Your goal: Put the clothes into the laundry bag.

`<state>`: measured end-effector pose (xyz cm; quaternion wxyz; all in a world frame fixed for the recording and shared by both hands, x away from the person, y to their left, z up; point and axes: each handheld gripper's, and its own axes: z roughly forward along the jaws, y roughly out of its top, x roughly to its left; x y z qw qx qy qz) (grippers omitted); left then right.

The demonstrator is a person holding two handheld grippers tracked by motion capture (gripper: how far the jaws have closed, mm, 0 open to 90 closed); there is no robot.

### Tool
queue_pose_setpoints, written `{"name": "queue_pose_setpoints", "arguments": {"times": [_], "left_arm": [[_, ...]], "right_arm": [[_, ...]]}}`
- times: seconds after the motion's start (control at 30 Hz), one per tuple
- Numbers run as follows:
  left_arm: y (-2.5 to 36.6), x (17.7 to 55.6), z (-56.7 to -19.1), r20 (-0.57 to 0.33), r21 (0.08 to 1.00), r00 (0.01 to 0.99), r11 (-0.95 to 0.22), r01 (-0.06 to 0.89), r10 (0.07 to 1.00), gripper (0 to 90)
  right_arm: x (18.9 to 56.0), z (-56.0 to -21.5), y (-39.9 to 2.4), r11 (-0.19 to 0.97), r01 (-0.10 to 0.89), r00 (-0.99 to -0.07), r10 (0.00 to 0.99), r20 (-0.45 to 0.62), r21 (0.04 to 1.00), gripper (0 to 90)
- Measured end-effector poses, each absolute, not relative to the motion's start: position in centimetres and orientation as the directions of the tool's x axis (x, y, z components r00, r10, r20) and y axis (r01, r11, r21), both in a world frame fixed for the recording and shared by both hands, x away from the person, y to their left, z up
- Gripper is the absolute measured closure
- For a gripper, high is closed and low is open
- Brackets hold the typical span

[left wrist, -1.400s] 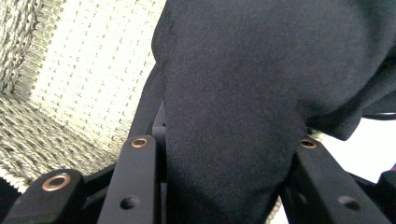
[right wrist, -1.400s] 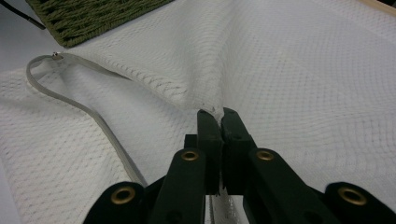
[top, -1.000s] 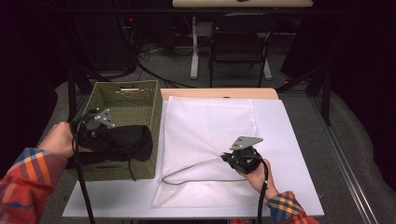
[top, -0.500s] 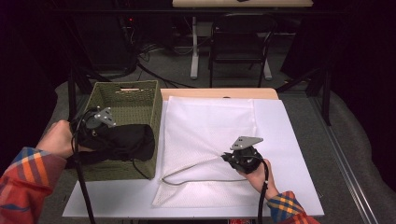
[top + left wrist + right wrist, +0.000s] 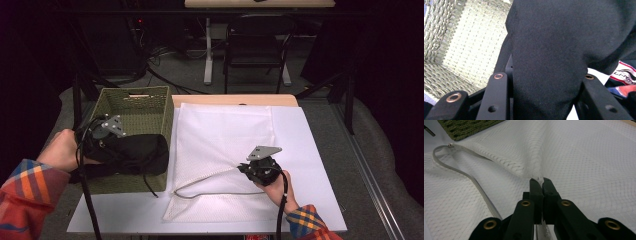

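My left gripper [image 5: 117, 146] hangs over the green woven basket [image 5: 150, 100], shut on a bundled black garment [image 5: 135, 152]. In the left gripper view the black garment [image 5: 564, 37] bulges between the two jaws of the left gripper [image 5: 546, 85], with the basket's weave [image 5: 471, 42] behind it. My right gripper [image 5: 244, 169] rests low on the white mesh bag [image 5: 225, 135], shut on a pinch of its netting. The right gripper [image 5: 540, 182] lifts the mesh bag [image 5: 586, 157] into a small ridge at its tips. The bag's grey edge band [image 5: 474, 182] curves off to the left.
The bag lies on a white tabletop [image 5: 310, 150] with a wooden strip [image 5: 235, 100] along its far edge. A red and white printed patch [image 5: 624, 73] shows beside the garment. A chair [image 5: 255, 45] and floor cables stand beyond the table.
My left gripper has lifted the black garment slightly higher over the basket and nudged it to the right. The right gripper and the mesh bag have stayed still.
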<state>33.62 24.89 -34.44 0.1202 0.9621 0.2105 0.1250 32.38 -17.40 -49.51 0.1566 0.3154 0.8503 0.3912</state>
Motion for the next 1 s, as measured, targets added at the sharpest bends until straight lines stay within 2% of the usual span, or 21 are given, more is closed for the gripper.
{"name": "queue_pose_setpoints", "arguments": {"times": [1.0], "left_arm": [[22.1,30.7,-34.2,0.075,0.344,0.894,-0.853,0.392,0.441,61.2]], "right_arm": [[32.3,-48.9,-17.2,0.479,0.407,-0.743,0.669,-0.024,0.778,88.7]]}}
